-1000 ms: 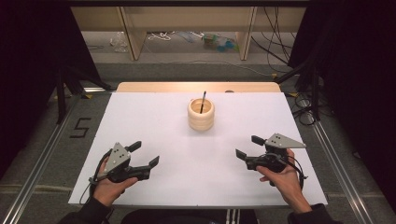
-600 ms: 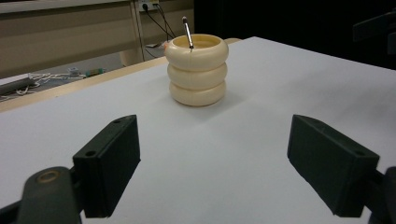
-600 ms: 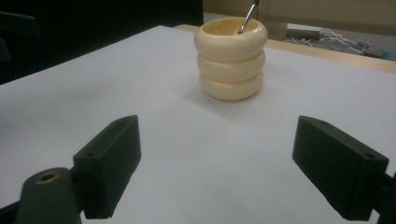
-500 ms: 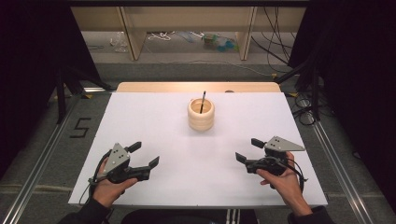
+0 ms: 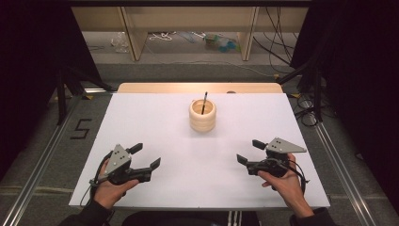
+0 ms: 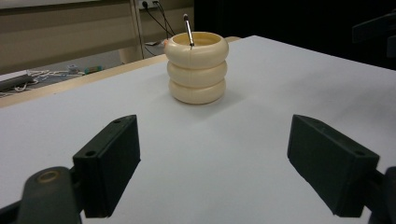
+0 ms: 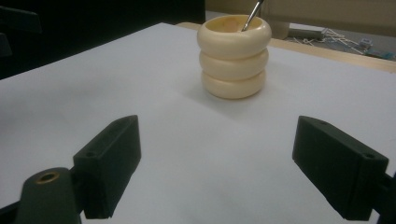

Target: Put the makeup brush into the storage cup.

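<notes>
A cream holder [image 5: 203, 115] of 3 stacked rings held 1 thin dark stick [image 5: 204, 100]; left gripper [image 5: 145, 157] and right gripper [image 5: 251, 151] gaped wide, empty.

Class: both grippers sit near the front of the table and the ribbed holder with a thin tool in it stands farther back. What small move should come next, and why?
Probably bring the right gripper forward toward the cream holder. Both it and the left gripper are open, hold nothing and are well short of the holder, and the thin dark tool leans out of its top, free to grasp.
</notes>
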